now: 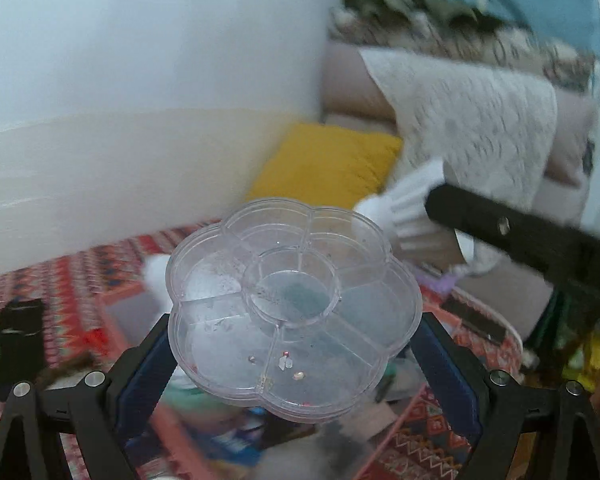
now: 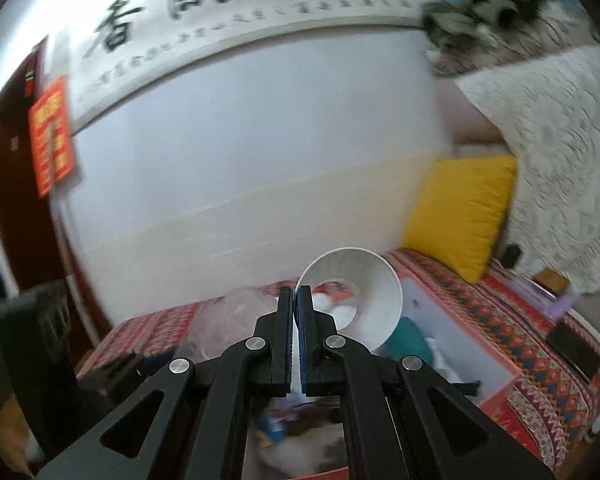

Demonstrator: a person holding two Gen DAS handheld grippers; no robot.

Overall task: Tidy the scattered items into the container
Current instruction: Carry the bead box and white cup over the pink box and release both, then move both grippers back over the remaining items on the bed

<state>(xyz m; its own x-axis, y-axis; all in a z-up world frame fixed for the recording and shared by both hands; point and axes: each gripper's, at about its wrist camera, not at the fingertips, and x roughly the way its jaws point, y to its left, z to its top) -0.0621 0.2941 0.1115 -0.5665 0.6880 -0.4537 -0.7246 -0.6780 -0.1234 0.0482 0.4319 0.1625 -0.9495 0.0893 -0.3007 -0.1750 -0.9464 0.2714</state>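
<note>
yellow cushion (image 2: 460, 216), lace throw (image 2: 560, 140), calligraphy scroll (image 2: 236, 12)

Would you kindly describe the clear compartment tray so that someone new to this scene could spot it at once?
Start at the red patterned cloth with the pink-walled box on it. Above that box, the left tool grips a clear flower-shaped tray by its sides. Unlike the white paper cup in the right tool, it is flat, transparent, and divided into petal compartments around a round centre.

Left tool (image 1: 296, 360) grips clear flower-shaped tray (image 1: 292, 304).
</note>
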